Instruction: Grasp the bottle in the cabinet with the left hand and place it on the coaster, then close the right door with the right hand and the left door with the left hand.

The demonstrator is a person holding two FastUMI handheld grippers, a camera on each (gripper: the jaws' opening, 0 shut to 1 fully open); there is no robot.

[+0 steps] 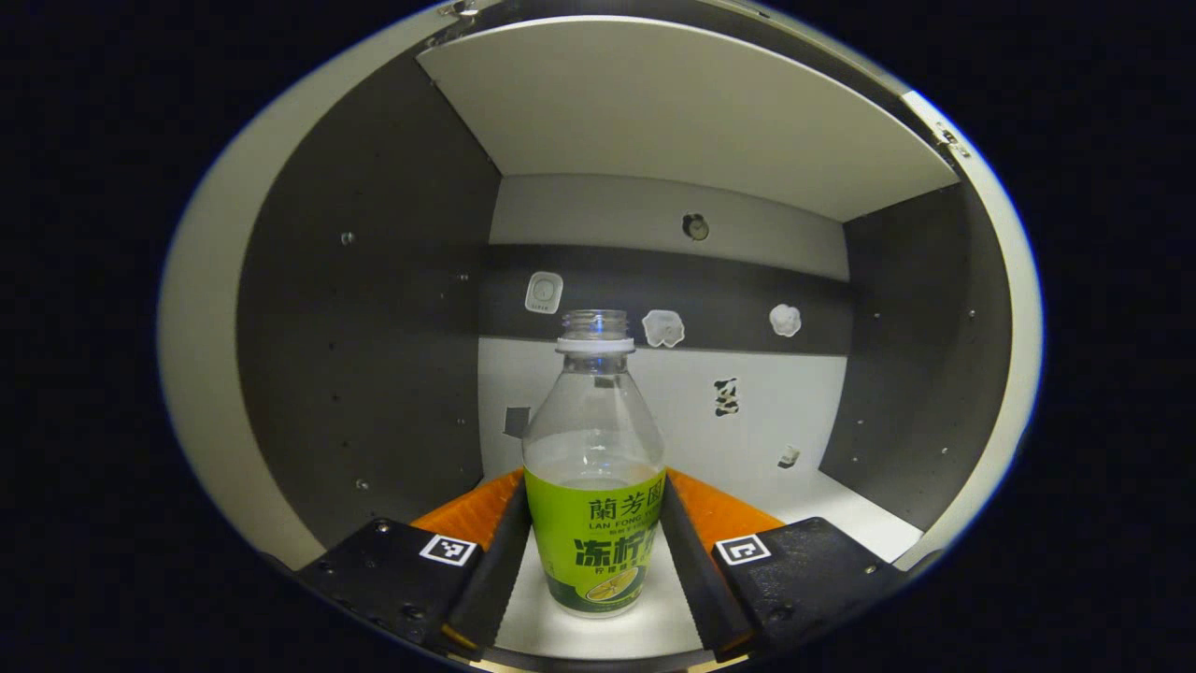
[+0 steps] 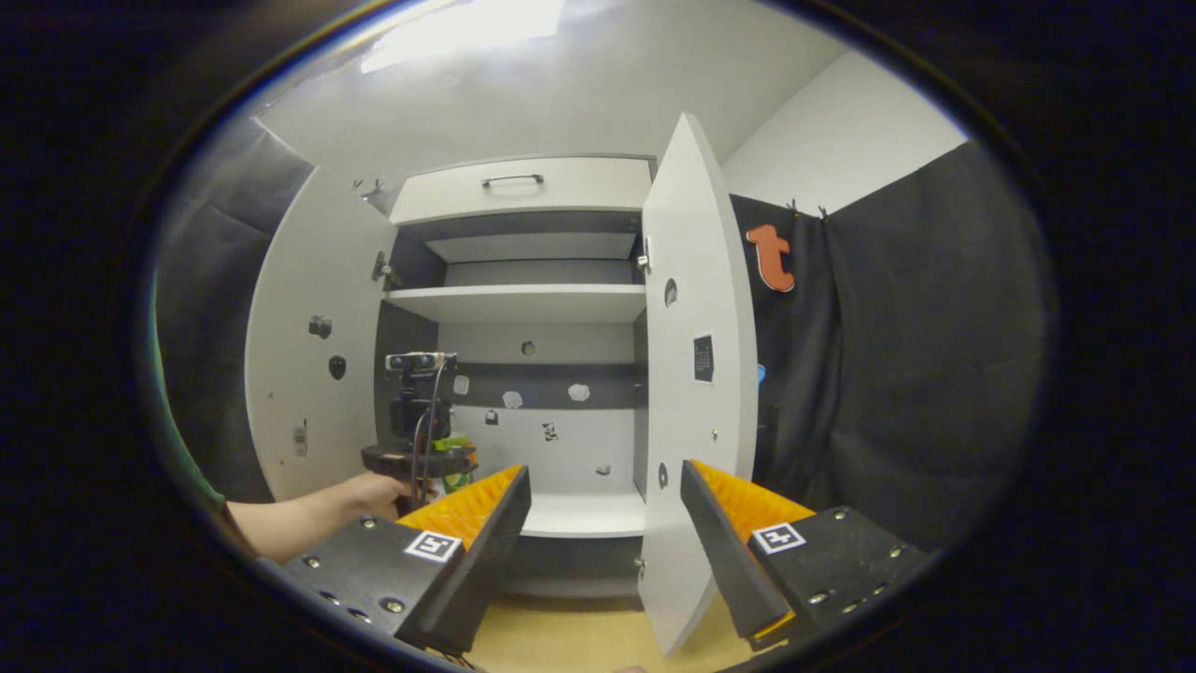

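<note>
The left gripper (image 1: 595,523) stands open around a bottle (image 1: 594,477), one finger at each side of its green label; whether the fingers press on it cannot be told from the left gripper view. The bottle stands upright and uncapped on the white shelf (image 1: 841,509) inside the cabinet (image 1: 374,308), with the back wall (image 1: 654,215) at 12 o'clock. The right gripper (image 2: 605,533) is wide open and holds nothing. From the right gripper view, farther back, the cabinet shows whole with both doors open: the right door (image 2: 696,374) edge-on at 12 o'clock between the fingers, the left door (image 2: 313,346) at 10 o'clock. A hand (image 2: 374,494) at 9 o'clock holds the left gripper into the lower compartment, a drawer (image 2: 520,187) above.
</note>
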